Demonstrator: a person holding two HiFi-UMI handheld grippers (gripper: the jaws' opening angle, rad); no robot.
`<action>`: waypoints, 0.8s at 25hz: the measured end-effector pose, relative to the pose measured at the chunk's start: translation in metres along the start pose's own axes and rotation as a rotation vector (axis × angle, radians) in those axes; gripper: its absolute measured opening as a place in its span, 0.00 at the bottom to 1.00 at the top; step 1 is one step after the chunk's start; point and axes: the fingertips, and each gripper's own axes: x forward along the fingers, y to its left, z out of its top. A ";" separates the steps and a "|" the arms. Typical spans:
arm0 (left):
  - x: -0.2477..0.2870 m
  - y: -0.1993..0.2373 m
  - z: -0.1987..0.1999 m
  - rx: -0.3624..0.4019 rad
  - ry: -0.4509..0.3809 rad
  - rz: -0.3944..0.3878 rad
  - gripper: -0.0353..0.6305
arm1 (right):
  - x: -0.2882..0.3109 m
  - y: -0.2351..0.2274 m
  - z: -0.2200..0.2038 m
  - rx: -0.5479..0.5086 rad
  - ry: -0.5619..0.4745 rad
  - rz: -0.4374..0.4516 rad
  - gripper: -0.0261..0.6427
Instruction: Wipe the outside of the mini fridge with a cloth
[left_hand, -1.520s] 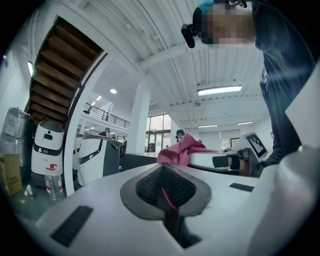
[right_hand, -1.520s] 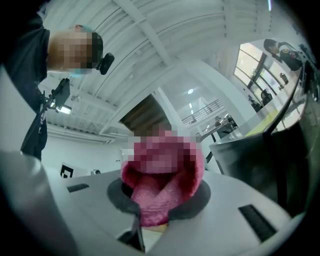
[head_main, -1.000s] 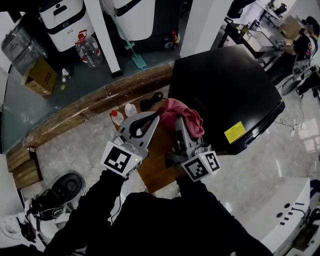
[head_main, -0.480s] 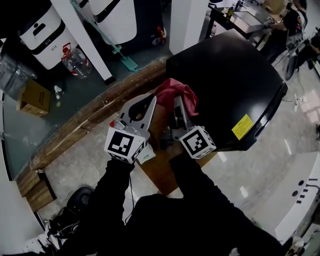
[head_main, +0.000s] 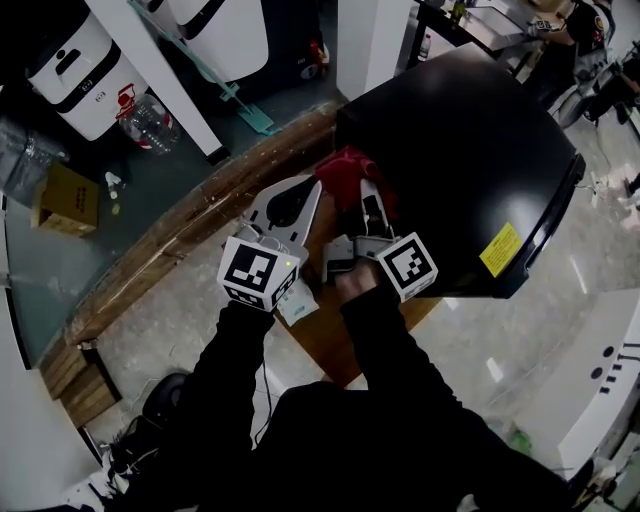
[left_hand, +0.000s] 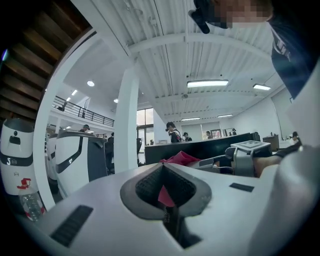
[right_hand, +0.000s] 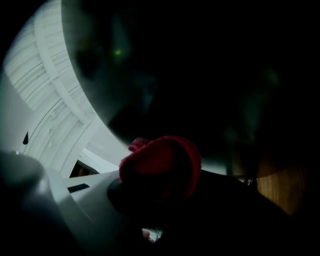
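Against mini fridge side: right claw clamps red cloth, apparently touching.

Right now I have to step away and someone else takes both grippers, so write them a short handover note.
Left gripper: jaws together, holding nothing, beside the right one.
Right gripper: shut on the red cloth, which is bunched at its tips.
The cloth is at the near left side of the black mini fridge. The right gripper view shows the dark glossy wall just ahead of it, but contact is not certain.
Done: cloth is in the gripper and at the fridge. How much has been wiped cannot be told.
Left: probably wipe that side, then the top and other faces.
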 end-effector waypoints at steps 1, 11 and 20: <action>0.002 0.000 -0.007 -0.005 0.012 -0.006 0.06 | 0.000 -0.005 -0.002 0.010 0.004 -0.006 0.16; 0.014 -0.010 -0.109 -0.081 0.186 -0.050 0.06 | 0.000 -0.066 -0.019 0.025 0.033 -0.075 0.16; 0.022 -0.027 -0.194 -0.140 0.337 -0.082 0.06 | -0.011 -0.158 -0.043 0.065 0.066 -0.199 0.16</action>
